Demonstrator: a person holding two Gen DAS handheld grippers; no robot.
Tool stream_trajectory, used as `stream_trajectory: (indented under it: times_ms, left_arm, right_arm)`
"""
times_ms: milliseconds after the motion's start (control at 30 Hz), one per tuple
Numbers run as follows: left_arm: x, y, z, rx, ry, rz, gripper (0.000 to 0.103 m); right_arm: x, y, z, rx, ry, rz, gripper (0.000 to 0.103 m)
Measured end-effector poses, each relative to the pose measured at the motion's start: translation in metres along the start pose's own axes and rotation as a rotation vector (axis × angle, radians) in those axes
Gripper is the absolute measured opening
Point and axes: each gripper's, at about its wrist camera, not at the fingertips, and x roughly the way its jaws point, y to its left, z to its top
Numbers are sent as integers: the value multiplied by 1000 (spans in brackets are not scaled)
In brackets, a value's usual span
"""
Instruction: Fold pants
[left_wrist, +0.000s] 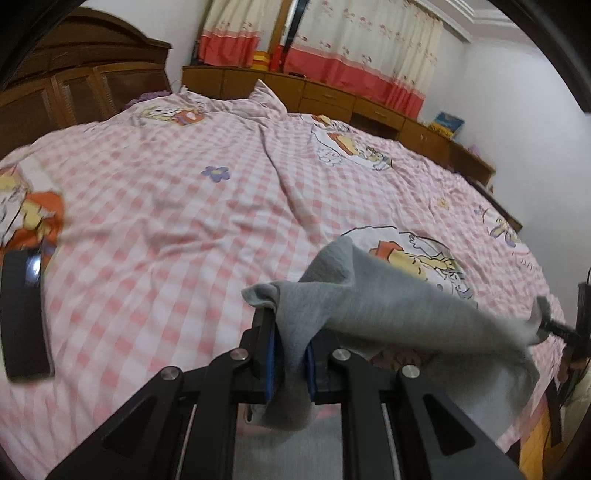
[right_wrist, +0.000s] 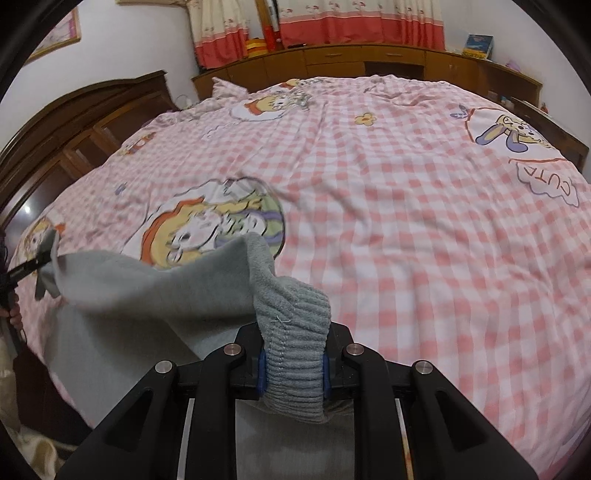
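- Left gripper (left_wrist: 290, 354) pinches a plain edge of the grey pants (left_wrist: 388, 306); its blue pads are pressed onto the cloth, which bunches between them and hangs below.
- Right gripper (right_wrist: 293, 363) is clamped on the ribbed band of the pants (right_wrist: 147, 288), with the band folded over the top of the pads and filling the gap.
- Between the two grippers the pants are stretched as a raised sheet, lifted above the bed cover (left_wrist: 166, 229) at the near edge of the bed, with the rest of the fabric drooping down out of view.
- In the left wrist view the far corner of the cloth runs to the other gripper at the right edge; in the right wrist view it runs to the other gripper at the left edge.
- A dark phone (left_wrist: 24, 314) lies flat on the pink checked cover, well apart from the pants on the left.
- Behind the bed stand a wooden headboard (left_wrist: 85, 85), low cabinets (left_wrist: 332, 96) and curtains (left_wrist: 369, 44).
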Motion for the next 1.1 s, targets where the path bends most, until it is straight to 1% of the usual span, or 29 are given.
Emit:
stream_trajectory:
  times_ms: [100, 200, 300, 367, 433, 500, 567, 600, 633, 700, 800, 833, 967, 1033, 1100]
  left_arm:
    - [-9, 3, -21, -33, 2, 1, 13]
    - [-5, 5, -45, -23, 44, 53, 15]
    - [3, 11, -60, -45, 94, 73, 16]
    - [2, 11, -66, -55, 93, 95, 21]
    - [-1, 8, -69, -51, 83, 126, 31]
    - [-3, 5, -70, -39, 78, 164, 40]
    - [-6, 4, -73, -21, 81, 188, 44]
    - [-7, 3, -74, -19, 84, 193, 46]
    - [-8, 3, -76, -19, 85, 194, 49]
    - [-12, 1, -79, -23, 88, 194, 54]
    - [-15, -2, -83, -29, 105, 197, 62]
    - [-17, -3, -85, -32, 112, 199, 64]
    - [-26, -10, -92, -37, 117, 196, 65]
    - [-32, -14, -95, -36, 115, 191, 70]
    - [-37, -20, -97, -35, 118, 179, 72]
  right_arm:
    - [3, 6, -19, -25, 38, -26, 21]
    - [8, 9, -37, -30, 75, -27, 21]
    - [16, 12, -53, -44, 116, -70, 23]
    - [18, 12, -61, -35, 129, -81, 25]
    - [16, 9, -66, -14, 119, -82, 27]
    - [12, 4, -68, 14, 106, -75, 32]
    - [8, 0, -72, 41, 101, -66, 37]
    - [6, -1, -73, 46, 101, -69, 41]
    - [4, -2, -74, 46, 101, -73, 43]
    - [-1, -1, -77, 37, 101, -87, 51]
    - [-6, -2, -82, 28, 102, -110, 58]
    - [-8, -3, -83, 32, 102, -110, 58]
    - [-16, -4, -87, 52, 94, -111, 58]
    - [-20, -4, -90, 56, 87, -114, 58]
    - [-25, -3, -93, 60, 83, -118, 58]
